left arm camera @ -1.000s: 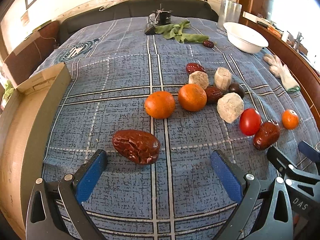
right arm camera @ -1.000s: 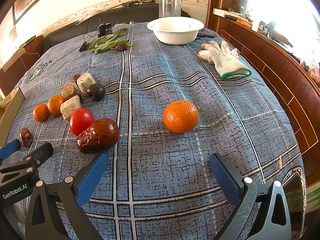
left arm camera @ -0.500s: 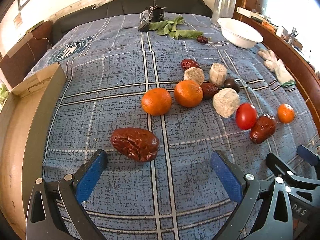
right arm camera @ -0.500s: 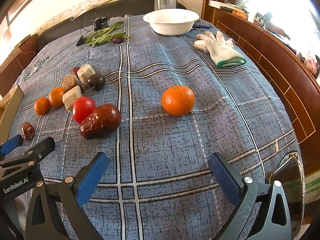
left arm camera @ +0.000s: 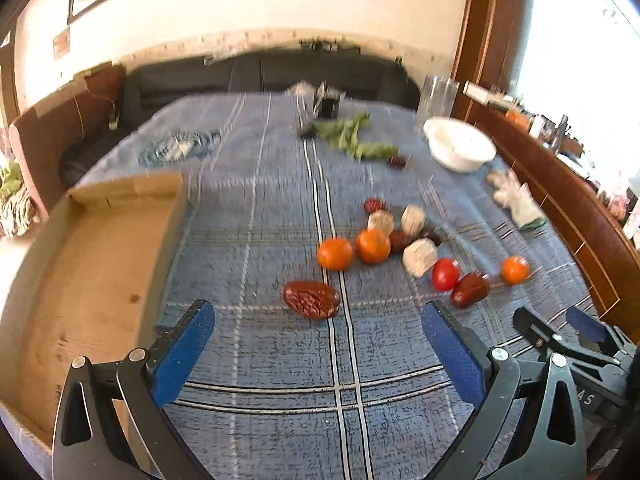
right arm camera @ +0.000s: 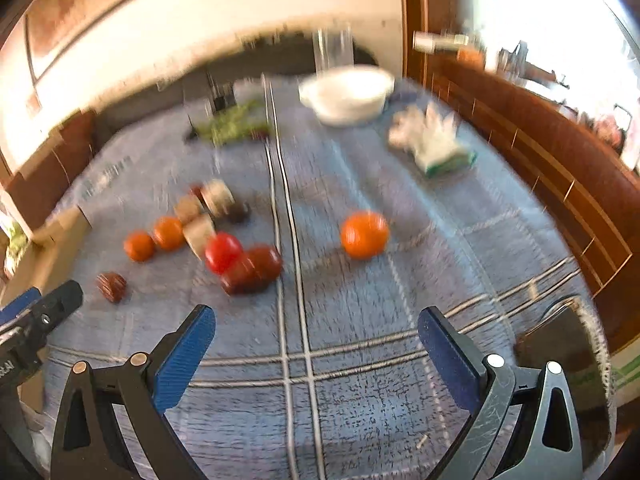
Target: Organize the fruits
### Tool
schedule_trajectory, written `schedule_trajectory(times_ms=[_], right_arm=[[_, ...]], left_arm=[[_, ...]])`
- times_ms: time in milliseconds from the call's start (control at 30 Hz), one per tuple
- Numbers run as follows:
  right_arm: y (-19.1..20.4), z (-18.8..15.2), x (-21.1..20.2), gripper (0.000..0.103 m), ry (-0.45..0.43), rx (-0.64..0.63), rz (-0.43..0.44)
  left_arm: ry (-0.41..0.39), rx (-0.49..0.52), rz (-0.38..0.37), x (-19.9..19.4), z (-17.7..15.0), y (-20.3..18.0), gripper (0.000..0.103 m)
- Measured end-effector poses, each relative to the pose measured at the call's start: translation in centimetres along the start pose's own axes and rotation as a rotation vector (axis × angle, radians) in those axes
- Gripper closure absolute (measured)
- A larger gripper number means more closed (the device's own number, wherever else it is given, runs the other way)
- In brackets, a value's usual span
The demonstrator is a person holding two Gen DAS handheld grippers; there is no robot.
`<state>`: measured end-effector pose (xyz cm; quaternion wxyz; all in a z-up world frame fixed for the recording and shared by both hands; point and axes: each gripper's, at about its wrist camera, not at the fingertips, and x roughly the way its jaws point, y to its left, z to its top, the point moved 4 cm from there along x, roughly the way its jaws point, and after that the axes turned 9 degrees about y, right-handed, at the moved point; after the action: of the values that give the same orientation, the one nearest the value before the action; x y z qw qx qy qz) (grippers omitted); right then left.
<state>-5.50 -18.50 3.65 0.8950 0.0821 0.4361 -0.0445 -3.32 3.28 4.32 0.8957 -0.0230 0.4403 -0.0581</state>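
Well, both tools hang above the near edge of the bench with nothing between their blue pads: the left tool point(left arm camera: 318, 332) has its jaws spread wide, and the right tool point(right arm camera: 316, 336) is spread just as wide. Take the red tomato point(left arm camera: 445, 274) as the landmark on the blue checked cloth point(left arm camera: 280, 360). Just beside it on its right lies a glossy dark date point(left arm camera: 470, 290), which in the right wrist view looks to be touching it, though that picture is blurred. Further right of the tomato, apart from the rest, sits a lone small orange point(left arm camera: 514, 269). To the tomato's left a pale chunk point(left arm camera: 419, 257) lies close by, then two oranges point(left arm camera: 335, 254) side by side, nearly touching. Nearer to the left tool than the tomato, and well left of it, rests a big wrinkled date point(left arm camera: 311, 299), lying alone across a white stripe of the cloth. Beyond the tomato more pale chunks and dark dates cluster together. Far beyond it stand a white bowl point(left arm camera: 460, 148) and some green leaves point(left arm camera: 352, 138), and a white glove point(left arm camera: 514, 196) lies to the far right. Well to the tomato's left an open cardboard box point(left arm camera: 80, 280) sits at the bench's edge.
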Motion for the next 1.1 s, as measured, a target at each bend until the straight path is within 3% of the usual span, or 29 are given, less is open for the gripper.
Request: schedule_trajectory(times_ms=[100,267,333,467,533,700,833,967,1100], right_arm=[[0.2,0.0,-2.1,0.000,-0.067,0.027,0.037],[-0.1,-0.8,-3.7,0.000,-0.004,0.124,0.190],[0.0,-1.0,-4.5,0.000,0.000,0.125,0.194],[0.6,-1.5,-7.8,0.000,-0.069,0.062,0.143],[0.9,-1.5,-9.8,0.000,-0.099,0.045,0.158],[1.5,-1.2,-14.3,0.000,-0.133,0.068,0.322],[1.9,0.1,-19.3,0.000,-0.257,0.091,0.411],[2.2,2.2,-23.4,0.000,-0.264,0.100,0.582],[3.5,5.5,-28.2,0.000,-0.308,-0.013,0.561]], left_arm=[[-0.054,0.008,0.004,-2.0,0.1,0.1,0.000],[-0.129,0.018,0.017,-5.2,-0.4,0.5,0.000],[-0.152,0.016,0.018,-6.4,-0.6,0.7,0.000],[-0.193,-0.005,0.010,-9.4,-1.0,1.5,0.000],[-0.220,-0.021,0.006,-11.2,-1.3,2.0,0.000],[-0.356,-0.074,0.016,-17.9,-1.2,4.8,0.000],[-0.452,-0.107,0.047,-23.7,-0.7,7.0,0.000],[-0.523,-0.094,0.095,-28.0,0.4,7.9,0.000],[-0.568,-0.068,0.122,-31.1,2.0,8.3,0.000]])
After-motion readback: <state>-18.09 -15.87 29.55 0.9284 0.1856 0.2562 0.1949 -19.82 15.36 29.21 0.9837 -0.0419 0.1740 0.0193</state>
